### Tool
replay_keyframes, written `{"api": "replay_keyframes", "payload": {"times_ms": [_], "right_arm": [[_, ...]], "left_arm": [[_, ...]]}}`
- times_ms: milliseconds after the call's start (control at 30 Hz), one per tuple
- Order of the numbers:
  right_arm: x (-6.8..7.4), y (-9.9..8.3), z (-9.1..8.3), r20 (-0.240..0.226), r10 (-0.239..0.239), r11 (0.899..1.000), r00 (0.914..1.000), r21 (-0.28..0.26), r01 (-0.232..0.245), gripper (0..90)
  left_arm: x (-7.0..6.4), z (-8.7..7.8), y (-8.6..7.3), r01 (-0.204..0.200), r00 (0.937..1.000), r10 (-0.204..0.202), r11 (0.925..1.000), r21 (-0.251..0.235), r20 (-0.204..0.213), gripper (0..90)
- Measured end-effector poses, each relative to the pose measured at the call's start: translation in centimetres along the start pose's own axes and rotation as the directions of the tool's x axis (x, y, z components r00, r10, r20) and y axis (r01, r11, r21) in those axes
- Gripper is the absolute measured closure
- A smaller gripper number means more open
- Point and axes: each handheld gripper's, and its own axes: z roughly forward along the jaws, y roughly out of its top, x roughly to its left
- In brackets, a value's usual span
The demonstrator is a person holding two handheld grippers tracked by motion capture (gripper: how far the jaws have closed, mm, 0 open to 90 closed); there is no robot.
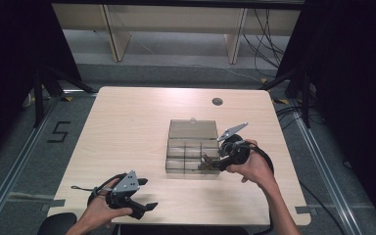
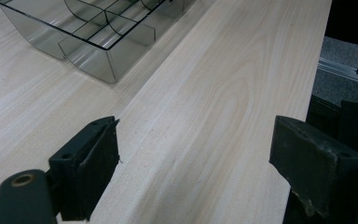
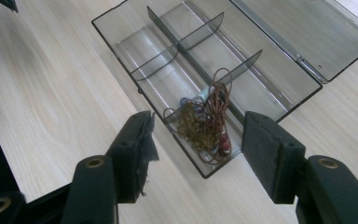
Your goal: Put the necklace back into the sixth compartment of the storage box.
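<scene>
Right gripper view: right gripper spread above tangled necklace in near box compartment; lower centrally, pinch gently; left gripper spread, idle.

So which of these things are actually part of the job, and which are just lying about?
Part of the job:
- clear plastic box, lid open
- tangle of cords and beads in one end compartment
- right gripper, open over that tangle

Just there:
- left gripper, open, away from the box
- table
- round dark spot at the table's far edge
</scene>
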Motion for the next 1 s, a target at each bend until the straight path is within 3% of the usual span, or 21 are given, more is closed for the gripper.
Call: {"api": "replay_keyframes", "payload": {"times_ms": [100,233,267,333,400,433,467,500,533,600,667,733,767,800,933,1000], "right_arm": [[0.2,-0.1,-0.1,0.001,0.011,1.000,0.9999,-0.004,-0.011,42.7],[0.6,-0.4,-0.2,-0.003,0.033,0.999,0.9994,-0.012,-0.034,40.9],[0.4,-0.5,0.0,-0.002,0.007,0.999,1.0000,-0.043,-0.008,40.1],[0.5,-0.5,-0.2,0.004,0.005,0.999,1.0000,-0.040,-0.004,39.1],[0.9,-0.6,-0.4,-0.005,0.049,0.998,0.9988,-0.028,-0.049,37.5],[0.7,-0.7,-0.4,-0.004,0.024,0.999,0.9997,-0.034,-0.024,36.1],[1.0,-0.8,-0.5,0.009,0.060,0.998,0.9982,-0.027,-0.060,34.9],[0.8,-1.1,-0.3,0.001,0.028,0.998,0.9996,-0.051,-0.028,33.9],[0.9,-1.2,-0.3,0.009,0.030,0.998,0.9995,-0.047,-0.029,33.1],[1.1,-1.4,-0.5,-0.002,0.072,0.997,0.9974,-0.035,-0.072,30.4],[0.9,-1.7,-0.5,0.013,0.051,0.997,0.9986,-0.051,-0.051,28.7],[1.1,-2.0,-0.6,0.007,0.095,0.993,0.9955,-0.065,-0.094,27.0],[1.2,-2.0,-0.6,0.029,0.118,0.991,0.9926,-0.063,-0.116,26.4],[1.1,-2.2,-0.7,0.007,0.071,0.995,0.9975,-0.066,-0.070,26.0],[1.3,-2.6,-0.6,0.001,0.047,0.993,0.9989,-0.104,-0.046,24.1],[1.6,-2.6,-0.9,-0.001,0.069,0.993,0.9976,-0.095,-0.068,23.1]], "left_arm": [[0.1,0.0,0.0,-0.015,0.9999,0.015,0.9998,0.009,-0.001,15.1],[0.0,0.1,0.0,0.001,1.0000,-0.001,1.0000,0.001,0.001,15.1],[0.0,0.0,0.0,-0.003,1.0000,0.003,1.0000,0.005,0.000,15.1],[0.1,0.0,0.0,-0.015,0.9999,0.015,0.9999,-0.001,0.000,15.1],[-0.1,0.0,0.0,0.004,1.0000,-0.004,1.0000,-0.001,-0.004,15.1],[-0.1,0.0,0.0,0.006,1.0000,-0.006,1.0000,-0.002,-0.004,15.0],[-0.1,0.0,0.0,0.005,1.0000,-0.005,1.0000,-0.002,-0.004,15.1],[0.0,0.0,0.0,-0.005,1.0000,0.005,1.0000,0.000,-0.004,15.1],[0.0,0.0,0.0,-0.010,0.9999,0.010,1.0000,0.000,0.002,15.1],[0.0,0.0,0.0,-0.011,0.9999,0.011,0.9999,0.001,-0.002,15.1],[0.1,0.0,0.0,-0.017,0.9999,0.017,0.9998,0.008,-0.001,15.1],[0.0,0.0,0.0,-0.006,1.0000,0.006,1.0000,0.006,0.000,15.0],[0.0,0.0,0.0,-0.002,1.0000,0.002,1.0000,0.006,0.003,15.1],[0.0,0.1,0.0,0.001,1.0000,-0.001,1.0000,0.000,0.000,15.1],[0.0,0.1,0.0,-0.002,1.0000,0.002,1.0000,0.005,0.003,15.1],[0.0,0.1,0.0,-0.011,0.9999,0.011,0.9999,0.011,-0.005,15.1]]}}
